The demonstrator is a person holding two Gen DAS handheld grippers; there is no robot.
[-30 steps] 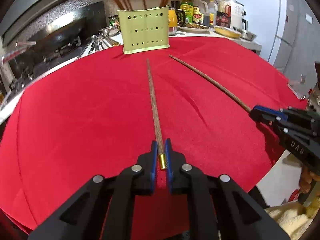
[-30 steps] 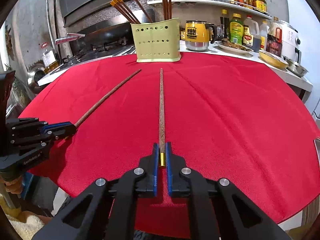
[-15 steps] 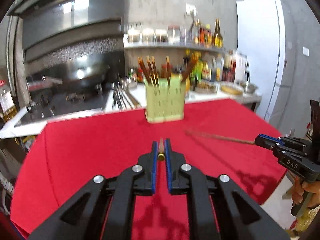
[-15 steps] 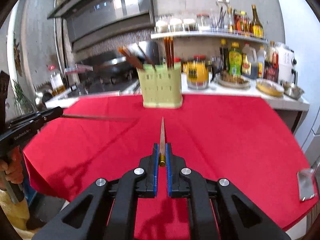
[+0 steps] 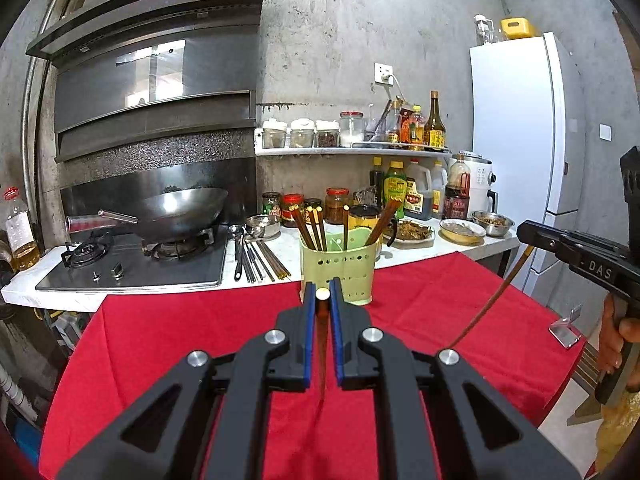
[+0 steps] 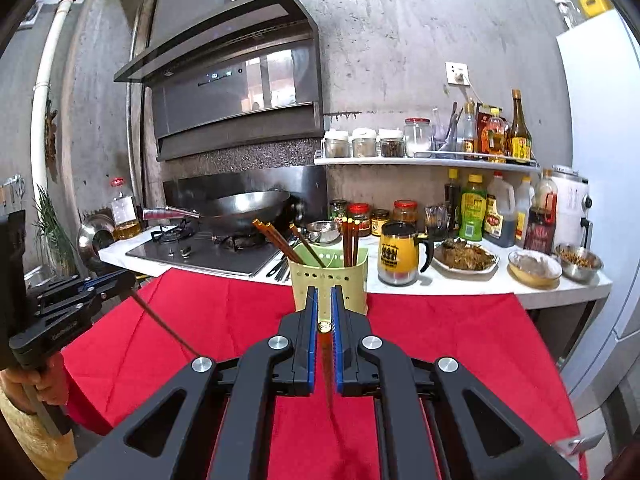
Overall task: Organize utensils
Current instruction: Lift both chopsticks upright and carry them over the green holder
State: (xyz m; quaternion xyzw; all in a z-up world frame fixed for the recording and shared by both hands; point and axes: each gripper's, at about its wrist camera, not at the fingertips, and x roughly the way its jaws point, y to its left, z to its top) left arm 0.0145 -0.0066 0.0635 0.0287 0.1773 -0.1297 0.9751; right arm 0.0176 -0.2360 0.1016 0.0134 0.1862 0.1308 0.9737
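My left hand-held gripper is matt black plastic with blue pads, pinching a dark wooden chopstick capped in shiny brass. The tabletop wears smooth red cloth, faintly creased. The holder at centre frame is pale green perforated plastic. The wok, centre left, is dull grey metal; the wall is rough concrete.

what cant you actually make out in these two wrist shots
- Left wrist view: the lower tip of the left chopstick blurs into the red cloth.
- Right wrist view: the right chopstick hangs between the jaws, its lower end smeared.
- Both views: the green holder hides the lower ends of the chopsticks standing in it.
- Bottle labels on the shelf: too small to read.
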